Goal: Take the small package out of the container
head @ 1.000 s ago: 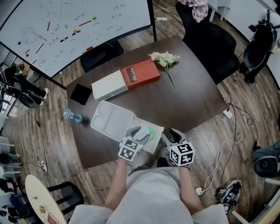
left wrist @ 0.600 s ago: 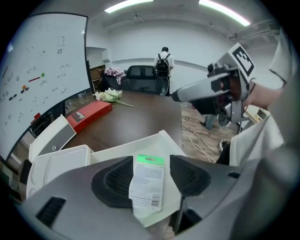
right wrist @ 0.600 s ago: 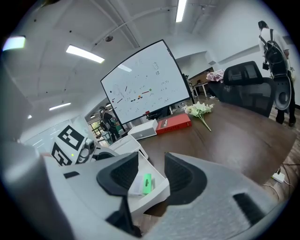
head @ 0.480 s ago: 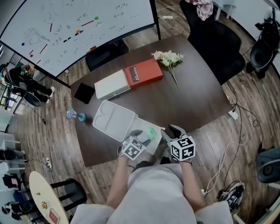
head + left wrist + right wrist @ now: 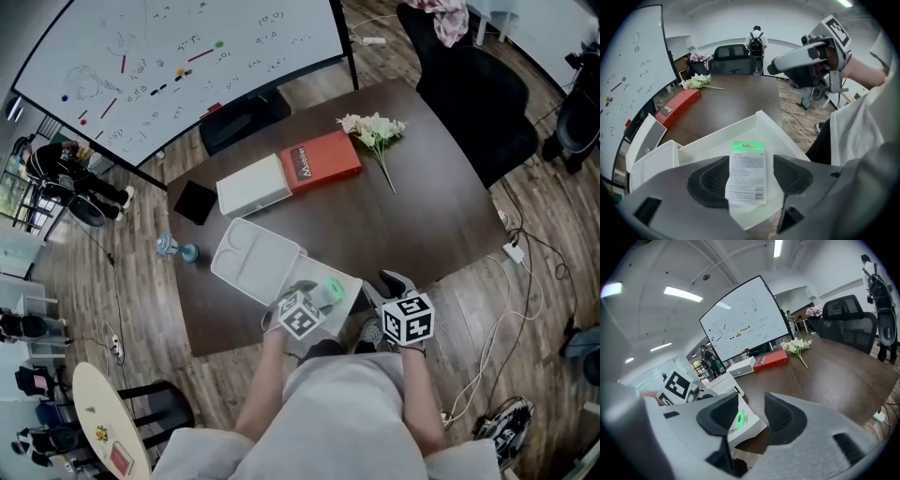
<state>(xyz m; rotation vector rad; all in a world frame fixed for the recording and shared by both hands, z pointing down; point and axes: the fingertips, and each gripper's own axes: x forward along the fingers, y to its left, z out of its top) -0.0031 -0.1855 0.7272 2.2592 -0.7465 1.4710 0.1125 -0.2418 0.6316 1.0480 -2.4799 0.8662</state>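
Our left gripper (image 5: 317, 292) reaches into the container from the near side. Its jaws are opening, and the small package (image 5: 747, 168) stands between them. The package's left edge lies against the left pad, while a clear gap shows on the right, so neither pad presses on it. The package is a flat card with a green strip and a hang hole at the top, and its white printed back faces the left gripper view. In the right gripper view it shows as a slim green sliver, tilted over the container's floor. We cannot tell whether its lower edge rests there.

The container (image 5: 764, 121) is a shallow white tray at the near edge of the dark brown table (image 5: 412, 206). Its white lid (image 5: 253, 258) is folded open and lies flat on the far left side.

Our right gripper (image 5: 752, 416) hangs just beside the container's right corner, off the table edge. Its jaws are apart and nothing is between them.

Farther back on the table, a white box (image 5: 253, 186) and a red box (image 5: 323, 161) lie end to end. A bunch of pale flowers (image 5: 375, 129) lies to their right and a black square pad (image 5: 195, 202) to their left. A whiteboard (image 5: 169, 66) and a black office chair (image 5: 478, 103) stand beyond the table.
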